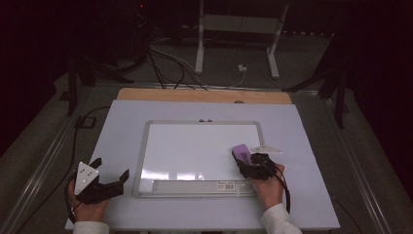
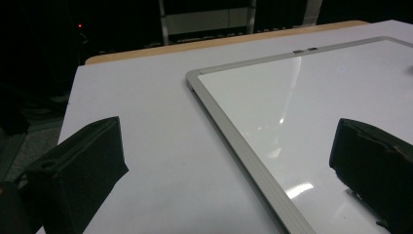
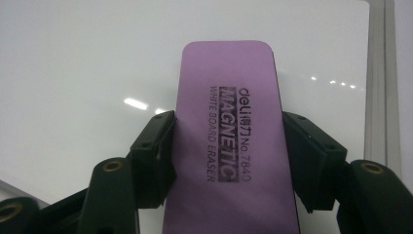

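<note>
Purple rectangular foam whiteboard eraser (image 3: 229,141), printed with dark lettering on its top face, is clamped between the two black jaws of the right gripper (image 3: 228,151), one jaw pressed against each long side. From the high view the eraser (image 1: 241,153) is seen lying on the lower right part of the aluminium-framed white whiteboard (image 1: 195,146), near the board's right edge, with the right gripper (image 1: 253,163) held behind it by the person's right hand (image 1: 269,187). The whiteboard is laid flat on a pale lavender table top (image 1: 122,122), whose far edge is bordered by a strip of light wood (image 1: 204,95). A white barcode label (image 1: 227,185) is seen on the tray along the board's near edge.

The left gripper (image 1: 111,170) is held above the bare table, just left of the board's near left corner, and nothing is touched by it. Its jaws are spread wide with nothing between them; in the left gripper view the board's frame (image 2: 234,141) is seen running between them.
</note>
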`<state>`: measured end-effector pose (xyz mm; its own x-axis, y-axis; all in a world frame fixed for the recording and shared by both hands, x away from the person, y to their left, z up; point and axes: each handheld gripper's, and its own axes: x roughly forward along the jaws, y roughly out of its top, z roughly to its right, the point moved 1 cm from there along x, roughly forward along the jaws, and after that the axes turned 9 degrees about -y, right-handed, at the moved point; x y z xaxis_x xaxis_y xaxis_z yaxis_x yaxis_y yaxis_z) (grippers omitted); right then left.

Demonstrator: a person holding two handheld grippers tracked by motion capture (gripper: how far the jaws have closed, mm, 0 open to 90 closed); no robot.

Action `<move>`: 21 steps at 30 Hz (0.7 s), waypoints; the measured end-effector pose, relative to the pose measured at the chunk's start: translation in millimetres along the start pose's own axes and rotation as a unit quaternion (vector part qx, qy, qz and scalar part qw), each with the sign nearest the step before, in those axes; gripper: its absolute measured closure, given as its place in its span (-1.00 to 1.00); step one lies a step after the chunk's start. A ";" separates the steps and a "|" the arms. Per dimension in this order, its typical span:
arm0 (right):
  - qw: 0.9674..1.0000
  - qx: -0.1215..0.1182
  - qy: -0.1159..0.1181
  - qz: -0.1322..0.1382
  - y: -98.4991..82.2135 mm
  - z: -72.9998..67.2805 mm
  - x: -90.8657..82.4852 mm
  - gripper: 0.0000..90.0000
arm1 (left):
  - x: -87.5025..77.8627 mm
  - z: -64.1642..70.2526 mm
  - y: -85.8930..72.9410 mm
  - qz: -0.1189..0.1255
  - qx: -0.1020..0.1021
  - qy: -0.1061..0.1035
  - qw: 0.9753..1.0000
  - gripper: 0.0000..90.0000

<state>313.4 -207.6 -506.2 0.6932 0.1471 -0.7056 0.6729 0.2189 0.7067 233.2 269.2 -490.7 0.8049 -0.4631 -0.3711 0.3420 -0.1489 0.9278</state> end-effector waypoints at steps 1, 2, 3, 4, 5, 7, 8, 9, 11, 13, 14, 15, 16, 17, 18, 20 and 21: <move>1.000 0.000 0.001 -0.002 -1.0 0.4 1.0 -0.12 | 0.0 0.0 0.1 0.001 -0.001 0.000 1.000 -0.99; 1.000 0.001 0.001 -0.004 -2.0 0.7 1.8 -0.12 | 0.1 0.0 0.2 0.001 -0.001 -0.001 1.000 -0.99; 1.000 0.001 0.003 -0.005 -3.0 0.9 2.2 -0.13 | 0.2 0.2 0.1 0.001 -0.001 0.000 1.000 -0.99; 1.000 0.000 0.006 -0.007 -3.3 0.8 2.5 -0.17 | 0.2 0.2 0.1 0.000 0.000 0.000 1.000 -0.99; 1.000 -0.003 0.008 -0.009 -3.4 0.5 2.8 -0.23 | 0.3 0.3 0.1 -0.001 0.000 0.000 1.000 -0.99; 1.000 -0.009 0.006 -0.002 -3.3 -0.5 1.0 -0.33 | 0.3 0.3 0.3 0.001 -0.001 -0.001 1.000 -0.99; 1.000 -0.012 0.003 0.002 -3.0 -0.9 -0.6 -0.39 | 0.2 0.4 0.3 0.000 0.000 0.000 1.000 -0.99; 1.000 -0.014 0.000 0.006 -2.6 -1.2 -2.3 -0.45 | 0.2 0.4 0.2 0.001 -0.001 0.000 1.000 -0.99; 0.999 -0.021 -0.007 0.025 -1.7 -1.7 -6.9 -0.47 | 0.1 0.4 0.3 0.001 -0.001 0.000 1.000 -0.99; 0.998 -0.033 -0.007 0.045 -0.8 -3.3 -12.1 -0.45 | 0.1 0.2 0.2 0.001 -0.001 -0.001 1.000 -0.99; 0.998 -0.040 -0.005 0.052 -0.3 -4.7 -14.6 -0.43 | 0.2 0.0 0.1 0.000 -0.001 -0.001 1.000 -0.99; 0.997 -0.047 -0.001 0.058 0.0 -6.2 -16.6 -0.40 | 0.2 0.0 0.0 -0.001 0.000 -0.001 1.000 -0.99; 0.997 -0.053 0.006 0.061 0.0 -8.2 -18.1 -0.38 | 0.2 0.0 0.0 0.000 0.000 -0.001 1.000 -0.99; 0.996 -0.060 0.010 0.060 -0.2 -10.1 -18.8 -0.36 | 0.2 0.0 0.0 0.000 -0.001 -0.001 1.000 -0.99; 0.996 -0.067 0.010 0.060 -0.8 -12.0 -18.9 -0.34 | 0.4 0.1 0.2 0.000 -0.001 -0.001 1.000 -0.99; 0.996 -0.077 0.010 0.053 -1.8 -14.5 -16.6 -0.30 | 0.4 0.9 0.4 0.000 0.000 -0.001 1.000 -0.99; 0.995 -0.081 0.005 0.050 -2.2 -14.9 -15.0 -0.29 | 0.4 1.1 0.5 0.000 0.001 -0.001 1.000 -0.99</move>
<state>297.7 -196.0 -498.0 0.7514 0.1858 -0.6332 0.5494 0.3554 0.7562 233.1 268.0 -490.3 0.8040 -0.4647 -0.3711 0.3417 -0.1499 0.9278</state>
